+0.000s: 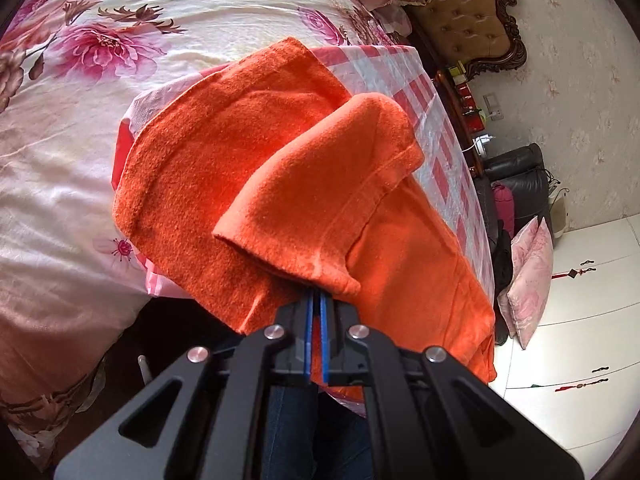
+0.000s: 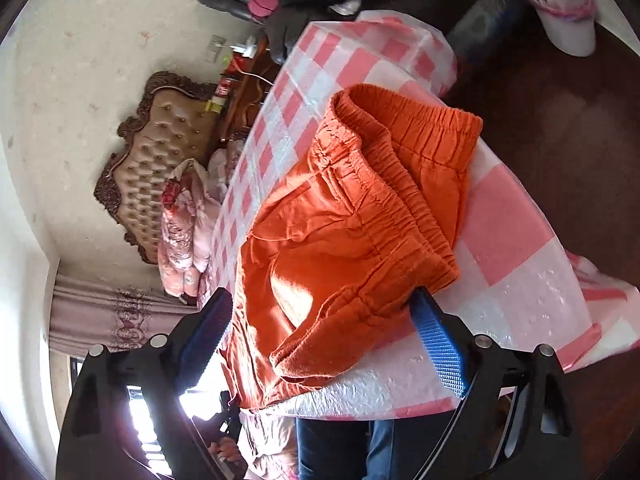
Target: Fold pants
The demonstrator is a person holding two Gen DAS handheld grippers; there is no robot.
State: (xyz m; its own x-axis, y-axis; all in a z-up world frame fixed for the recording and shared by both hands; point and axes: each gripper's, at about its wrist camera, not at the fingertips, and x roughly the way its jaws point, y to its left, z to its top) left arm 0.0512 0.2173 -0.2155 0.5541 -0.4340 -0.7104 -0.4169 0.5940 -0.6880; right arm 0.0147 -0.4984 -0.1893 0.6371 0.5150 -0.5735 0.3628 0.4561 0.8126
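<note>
Orange pants [image 1: 224, 184] spread over the pink-checked surface [image 2: 516, 292], leg hem lifted, pinched tight in left hand-held gripper [image 1: 317, 300]; right hand-held gripper [image 2: 320, 320] spread wide astride the waistband corner.

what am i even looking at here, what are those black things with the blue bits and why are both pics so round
Those are two hand-held grippers; a person holds one in each hand. Each carries a wide fisheye camera looking along its fingers, so the pictures bulge.

The left hand-held gripper has its blue pads pinched shut on a leg hem of the orange pants, lifting it. The right hand-held gripper is open, its fingers on either side of the pants' waistband end.

The pants lie on a pink checked cloth, beside a floral bedspread.
</note>
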